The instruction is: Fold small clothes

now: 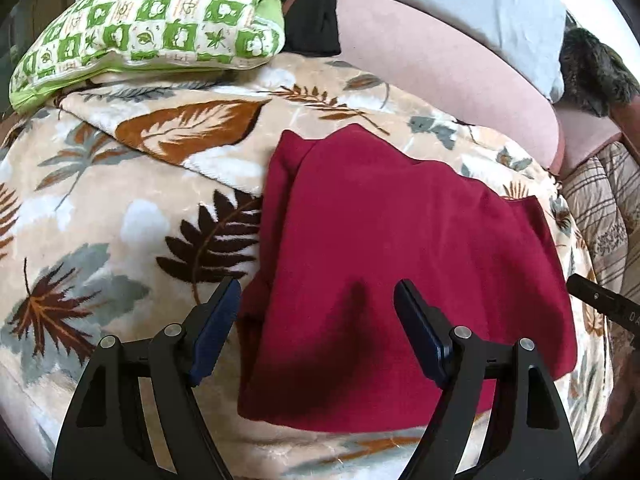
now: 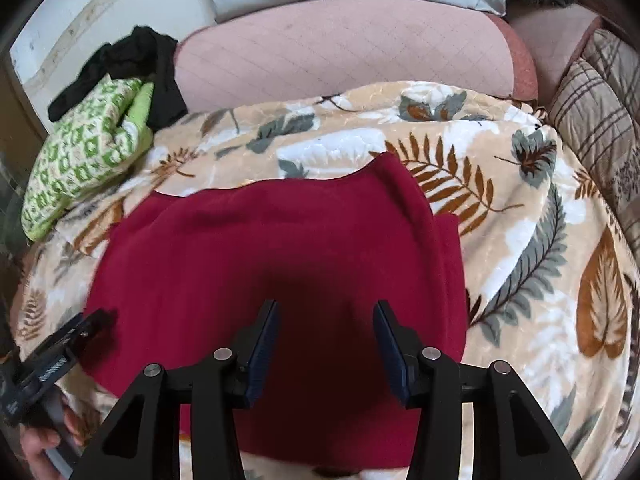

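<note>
We start at the left gripper (image 1: 316, 300), whose jaws stand spread wide above the near left edge of the red garment (image 1: 384, 220), nothing between the blue pads (image 1: 420, 332) and no cloth pinched. The right gripper (image 2: 326, 328) hovers over the near middle of the same garment (image 2: 280, 248); its jaws are parted more narrowly and grip nothing, and a dark shadow falls on the cloth just beyond them. The red garment lies folded and mostly flat on a leaf-patterned blanket (image 1: 120, 220), with a narrower layer showing along its right side in the right wrist view. In that view the left gripper (image 2: 60, 352) shows at the lower left edge, held by a hand (image 2: 44, 444), beside the garment's left border; whether it touches the cloth there we cannot tell, since that corner is blurred. Farther out, a green and white checked pillow (image 1: 148, 32) rests on the blanket's far left corner, with a black cloth (image 1: 312, 20) just beside it. Behind the blanket lies a pink quilted cushion (image 2: 340, 48), then a pale grey pillow (image 1: 480, 12), and at the right a plaid quilt (image 2: 600, 112).
</note>
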A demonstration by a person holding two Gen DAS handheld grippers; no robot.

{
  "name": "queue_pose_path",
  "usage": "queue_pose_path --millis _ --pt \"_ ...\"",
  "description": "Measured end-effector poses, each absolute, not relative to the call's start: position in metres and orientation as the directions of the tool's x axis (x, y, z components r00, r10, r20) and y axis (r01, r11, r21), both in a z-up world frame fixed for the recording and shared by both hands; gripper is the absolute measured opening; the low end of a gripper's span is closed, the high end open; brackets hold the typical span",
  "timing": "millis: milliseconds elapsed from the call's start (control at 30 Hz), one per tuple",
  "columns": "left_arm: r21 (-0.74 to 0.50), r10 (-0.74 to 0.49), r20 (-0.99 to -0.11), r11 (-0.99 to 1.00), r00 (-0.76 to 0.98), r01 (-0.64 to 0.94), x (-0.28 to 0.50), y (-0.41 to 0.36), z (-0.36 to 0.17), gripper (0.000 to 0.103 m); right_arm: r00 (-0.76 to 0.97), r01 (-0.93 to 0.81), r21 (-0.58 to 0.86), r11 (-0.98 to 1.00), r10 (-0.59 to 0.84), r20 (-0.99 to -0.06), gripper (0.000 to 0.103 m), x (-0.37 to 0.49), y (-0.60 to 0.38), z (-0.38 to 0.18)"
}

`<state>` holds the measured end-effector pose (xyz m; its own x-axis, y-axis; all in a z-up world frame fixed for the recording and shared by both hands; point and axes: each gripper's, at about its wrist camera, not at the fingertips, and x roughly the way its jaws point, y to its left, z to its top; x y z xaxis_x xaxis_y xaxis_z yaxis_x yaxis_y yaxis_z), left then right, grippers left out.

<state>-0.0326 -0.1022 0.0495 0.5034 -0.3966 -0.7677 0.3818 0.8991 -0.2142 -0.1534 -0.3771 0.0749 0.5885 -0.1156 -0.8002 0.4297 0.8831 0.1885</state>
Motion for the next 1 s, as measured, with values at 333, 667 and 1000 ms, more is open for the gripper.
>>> queue_pose_path --millis 333,667,1000 --pt "-0.162 -0.38 -0.771 0.893 0.511 0.42 -0.044 -0.112 0.045 0.079 0.653 0.393 0.135 0.91 -0.172 -0.738 0.049 -0.194 -0.36 0.116" --pt "-0.178 -0.397 -0.767 0.886 0.504 0.428 -0.043 -0.117 0.044 0.079 0.636 0.422 0.09 0.902 -0.224 -0.738 0.064 -0.188 -0.394 0.121" --pt "-0.267 -0.431 -0.754 0.89 0.495 0.369 -0.037 -0.08 0.048 0.079 0.598 0.369 0.129 0.92 -0.129 -0.791 0.06 -0.133 -0.381 0.056"
